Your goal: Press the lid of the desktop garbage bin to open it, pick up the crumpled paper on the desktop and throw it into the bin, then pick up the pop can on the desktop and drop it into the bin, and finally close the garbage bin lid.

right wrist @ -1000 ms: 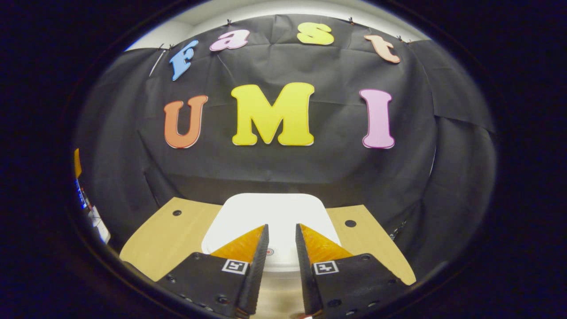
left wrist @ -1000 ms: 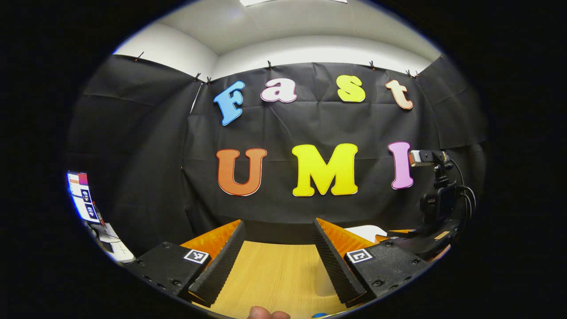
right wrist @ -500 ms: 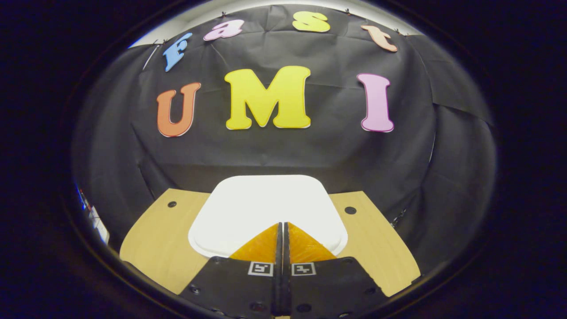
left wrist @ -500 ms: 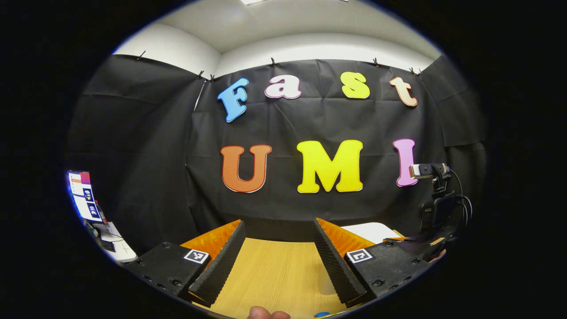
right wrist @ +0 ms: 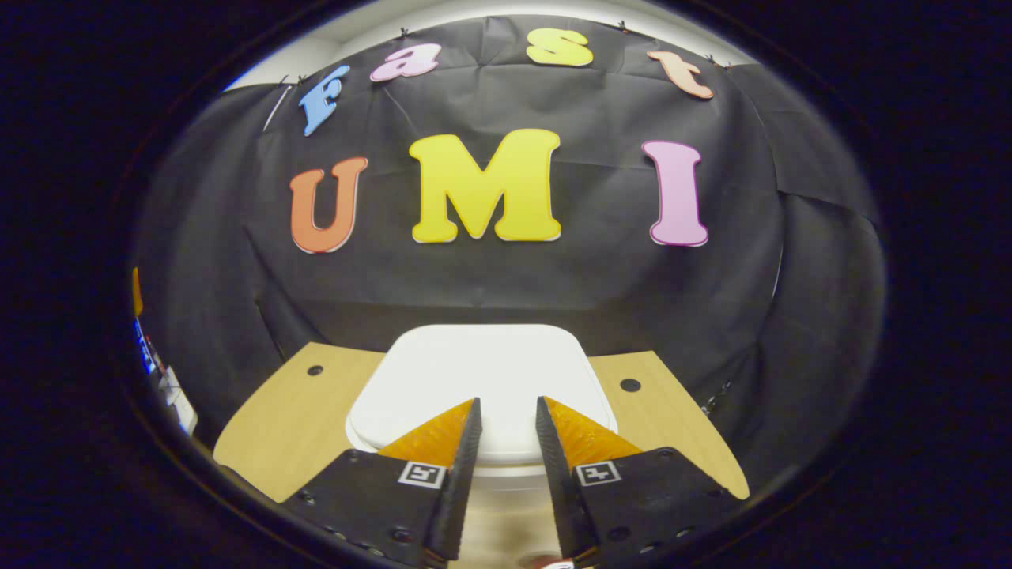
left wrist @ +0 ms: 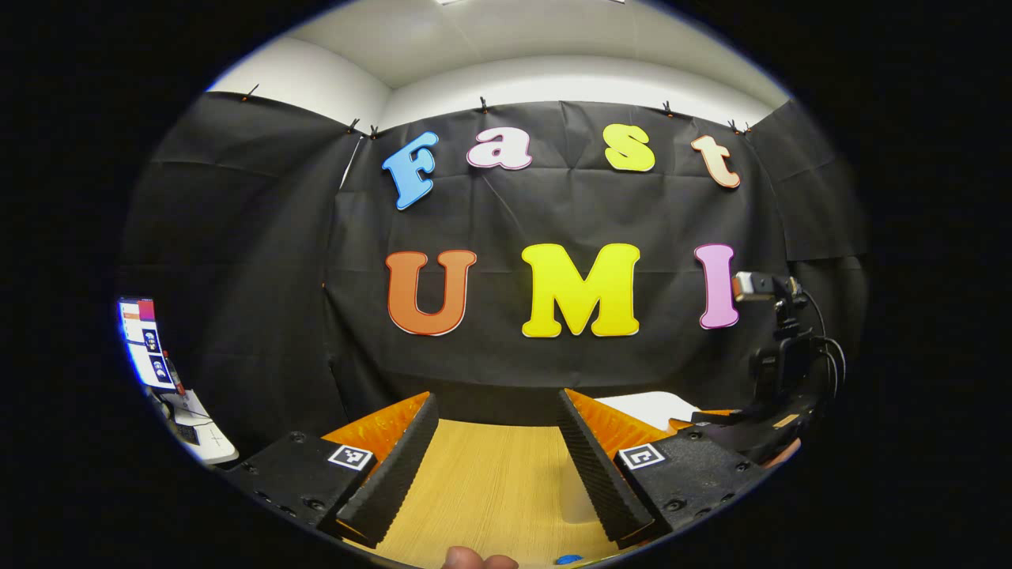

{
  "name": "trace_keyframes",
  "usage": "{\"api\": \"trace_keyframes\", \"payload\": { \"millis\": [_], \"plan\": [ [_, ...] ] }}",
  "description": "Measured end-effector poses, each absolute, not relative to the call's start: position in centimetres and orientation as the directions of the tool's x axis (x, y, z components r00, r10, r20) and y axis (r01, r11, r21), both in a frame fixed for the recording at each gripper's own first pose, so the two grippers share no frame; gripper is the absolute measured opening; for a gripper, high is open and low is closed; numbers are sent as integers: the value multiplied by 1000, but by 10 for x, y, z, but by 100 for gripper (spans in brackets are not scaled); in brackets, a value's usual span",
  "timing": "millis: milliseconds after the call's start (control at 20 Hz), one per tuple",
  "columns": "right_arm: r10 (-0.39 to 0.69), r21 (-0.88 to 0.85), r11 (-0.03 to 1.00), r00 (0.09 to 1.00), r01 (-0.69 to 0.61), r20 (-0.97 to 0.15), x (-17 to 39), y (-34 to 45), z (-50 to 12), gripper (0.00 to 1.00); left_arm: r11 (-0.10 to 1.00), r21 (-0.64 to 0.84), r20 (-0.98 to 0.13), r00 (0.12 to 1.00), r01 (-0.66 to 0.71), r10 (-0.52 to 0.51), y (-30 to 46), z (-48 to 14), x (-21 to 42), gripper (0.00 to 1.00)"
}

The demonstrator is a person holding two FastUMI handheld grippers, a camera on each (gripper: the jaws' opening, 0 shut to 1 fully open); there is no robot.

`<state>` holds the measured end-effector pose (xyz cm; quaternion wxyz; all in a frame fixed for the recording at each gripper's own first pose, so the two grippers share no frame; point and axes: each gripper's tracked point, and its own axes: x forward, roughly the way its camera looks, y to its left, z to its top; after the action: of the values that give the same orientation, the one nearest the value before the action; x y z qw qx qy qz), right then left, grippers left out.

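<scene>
- Right gripper view: the right gripper [right wrist: 507, 403], at lower centre, is released, its fingers parted by a narrow gap and holding nothing. Its tips lie over the near edge of the closed white lid [right wrist: 482, 379] of the garbage bin, which stands on the wooden desktop [right wrist: 285, 419].
- Left gripper view: the left gripper [left wrist: 496, 399], at lower centre, is spread wide and empty above the desktop. A corner of the lid appears at lower right, beside the right gripper's camera mount [left wrist: 779, 356].
</scene>
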<state>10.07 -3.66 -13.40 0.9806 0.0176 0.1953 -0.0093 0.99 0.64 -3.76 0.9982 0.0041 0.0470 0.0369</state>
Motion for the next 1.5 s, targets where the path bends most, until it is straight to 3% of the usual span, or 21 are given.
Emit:
{"api": "trace_keyframes", "payload": {
  "millis": [200, 300, 500, 850, 900, 1150, 1500],
  "plan": [
    [-20, -3, 1000, 963, 20, -267, 96, -41, -93, 91, 999, 5, -105, 993, -45, 45, -3, -43, 8, 97],
    [-11, -9, 1000, 976, 9, -218, 90, -40, -78, 96, 1000, -1, -113, 993, -27, 27, -10, -47, 8, 97],
    [5, -4, 1000, 985, -5, -174, 73, -40, -68, 95, 1000, -15, -139, 990, 4, -6, -20, -61, 5, 100],
    [-25, -10, 1000, 984, 24, -179, 48, -61, -72, 95, 999, -16, -208, 977, 47, -49, -36, -85, -5, 97],
    [-31, -8, 1000, 982, 30, -185, 44, -65, -75, 95, 998, -21, -230, 972, 51, -54, -39, -92, -7, 100],
    [-59, -16, 998, 972, 57, -228, 22, -87, -98, 95, 998, -39, -341, 937, 59, -68, -46, -133, -22, 97],
    [-93, -38, 996, 938, 85, -334, -15, -115, -147, 95, 992, -96, -582, 804, 82, -122, -70, -218, -53, 98]
  ]
}}
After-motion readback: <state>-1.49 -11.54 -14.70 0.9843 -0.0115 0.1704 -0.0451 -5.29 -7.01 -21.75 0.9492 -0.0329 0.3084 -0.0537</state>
